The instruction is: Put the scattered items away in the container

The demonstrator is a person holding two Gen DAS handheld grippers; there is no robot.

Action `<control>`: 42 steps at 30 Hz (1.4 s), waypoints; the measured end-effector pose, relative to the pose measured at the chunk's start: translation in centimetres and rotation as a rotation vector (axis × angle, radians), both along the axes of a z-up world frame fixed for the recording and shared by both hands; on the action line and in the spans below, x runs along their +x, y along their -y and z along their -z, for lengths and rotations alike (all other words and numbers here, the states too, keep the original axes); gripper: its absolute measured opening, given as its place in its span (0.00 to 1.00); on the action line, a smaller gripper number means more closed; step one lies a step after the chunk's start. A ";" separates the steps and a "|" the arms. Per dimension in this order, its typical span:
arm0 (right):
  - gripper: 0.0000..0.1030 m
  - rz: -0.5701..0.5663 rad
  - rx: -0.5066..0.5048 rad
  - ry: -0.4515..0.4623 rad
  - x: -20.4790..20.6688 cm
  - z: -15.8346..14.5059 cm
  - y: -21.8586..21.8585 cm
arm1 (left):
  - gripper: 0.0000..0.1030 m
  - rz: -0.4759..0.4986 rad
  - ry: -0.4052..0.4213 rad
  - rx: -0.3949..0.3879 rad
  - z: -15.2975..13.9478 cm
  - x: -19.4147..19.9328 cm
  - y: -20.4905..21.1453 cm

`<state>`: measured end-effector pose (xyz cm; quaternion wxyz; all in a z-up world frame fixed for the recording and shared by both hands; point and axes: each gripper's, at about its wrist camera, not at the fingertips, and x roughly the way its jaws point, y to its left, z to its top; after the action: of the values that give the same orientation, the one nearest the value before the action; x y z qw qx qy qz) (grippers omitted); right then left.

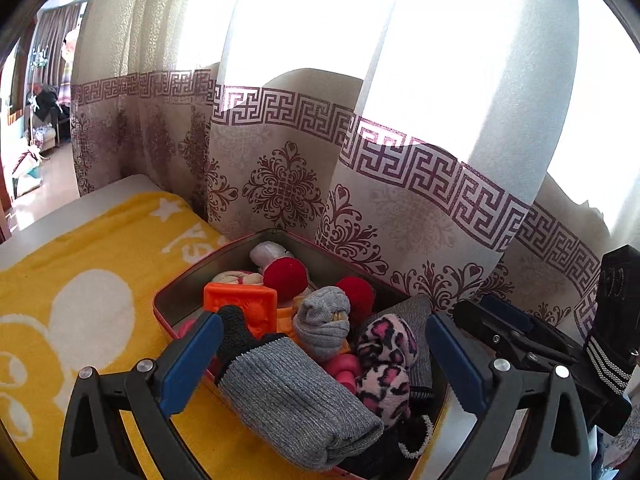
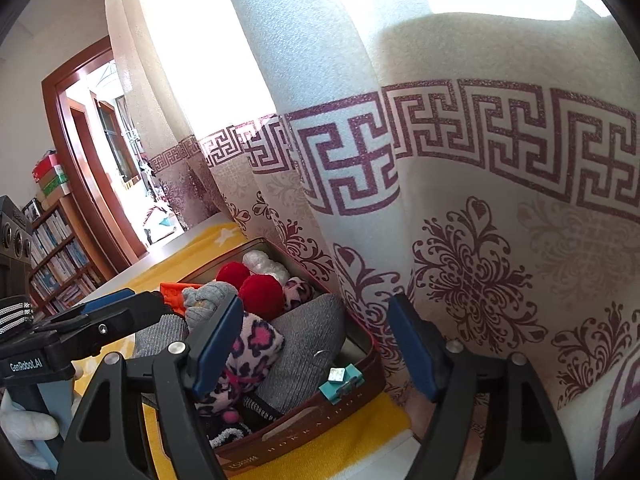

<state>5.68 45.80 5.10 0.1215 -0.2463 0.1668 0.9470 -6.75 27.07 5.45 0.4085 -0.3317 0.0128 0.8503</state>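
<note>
Grey sock [image 1: 296, 396] atop crammed tin [image 1: 176, 288] (curtain [image 1: 400, 216] behind)

My right claw [image 2: 316, 344] hung open over the tin [image 2: 320, 412], which was packed with socks [image 2: 256, 344], two red balls [image 2: 262, 294] and an orange block [image 2: 174, 294]. My left claw [image 2: 112, 312] reached in beside it. A curtain [image 2: 460, 200] hung just behind.

A cream curtain [image 1: 360, 152] with a maroon Greek-key band and floral medallions hangs close behind the table, sunlit in its upper part. A yellow towel [image 1: 80, 280] with white shapes covers the white tabletop [image 1: 60, 216]. In the right wrist view, a wooden doorframe [image 2: 76, 184] stands beside a bookshelf [image 2: 60, 264] packed with books, with coloured boxes [image 2: 50, 178] stacked on top.
</note>
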 end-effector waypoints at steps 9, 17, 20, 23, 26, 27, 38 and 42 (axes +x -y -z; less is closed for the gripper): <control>0.77 -0.005 0.035 0.021 1.3 -0.2 0.9 | 0.99 -0.295 -0.058 -0.073 -0.2 0.7 5.4; 0.78 -0.040 0.076 0.010 2.8 -1.1 3.0 | 0.99 -0.384 -0.048 -0.151 1.0 3.1 6.5; 0.79 -0.037 0.086 0.003 3.5 -1.5 3.5 | 0.99 -0.373 -0.089 -0.190 0.8 4.7 6.1; 0.80 -0.032 0.091 0.001 4.0 -1.7 3.7 | 0.99 -0.356 -0.104 -0.213 0.7 5.6 5.7; 0.80 -0.030 0.094 0.003 4.2 -1.8 3.8 | 0.99 -0.338 -0.103 -0.213 0.5 6.3 5.6; 0.80 -0.029 0.096 0.004 4.3 -1.9 3.8 | 0.99 -0.332 -0.102 -0.211 0.4 6.4 5.6; 0.80 -0.027 0.082 0.012 4.3 -1.6 3.5 | 0.99 -0.305 -0.104 -0.224 0.2 6.8 4.7; 0.80 -0.023 0.073 0.018 4.2 -1.4 3.3 | 0.99 -0.284 -0.087 -0.226 0.6 6.6 4.3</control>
<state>9.93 42.48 6.47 0.1208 -0.2520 0.1282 0.9516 -0.12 22.77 4.89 0.2436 -0.3371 0.0792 0.9060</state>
